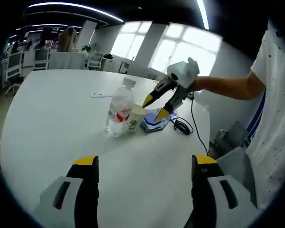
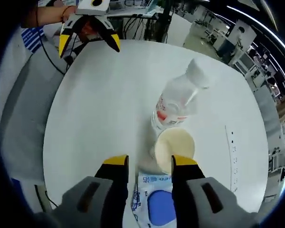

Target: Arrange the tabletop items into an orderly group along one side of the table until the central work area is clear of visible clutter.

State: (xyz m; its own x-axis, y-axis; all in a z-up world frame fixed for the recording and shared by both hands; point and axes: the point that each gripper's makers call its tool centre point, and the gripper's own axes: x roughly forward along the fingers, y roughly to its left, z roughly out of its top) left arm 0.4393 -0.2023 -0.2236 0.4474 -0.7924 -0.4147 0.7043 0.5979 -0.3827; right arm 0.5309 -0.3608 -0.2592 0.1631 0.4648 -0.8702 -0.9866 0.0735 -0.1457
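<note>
On the table (image 1: 52, 118): one bottle (image 1: 119, 110), one cup (image 1: 137, 118) touching it, one blue-and-white packet (image 1: 154, 123) beside the cup, one black cable (image 1: 183, 126), one white strip (image 1: 102, 94) beyond the bottle.

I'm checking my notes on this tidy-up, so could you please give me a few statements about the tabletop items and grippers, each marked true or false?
1. The water bottle stands upright on the table. True.
2. The paper cup lies on its side. False: it stands upright, open end up.
3. The cup stands right beside the bottle. True.
4. The right gripper holds the bottle. False: it is open and hovers over the blue-and-white packet, holding nothing.
5. The left gripper is open and empty. True.
</note>
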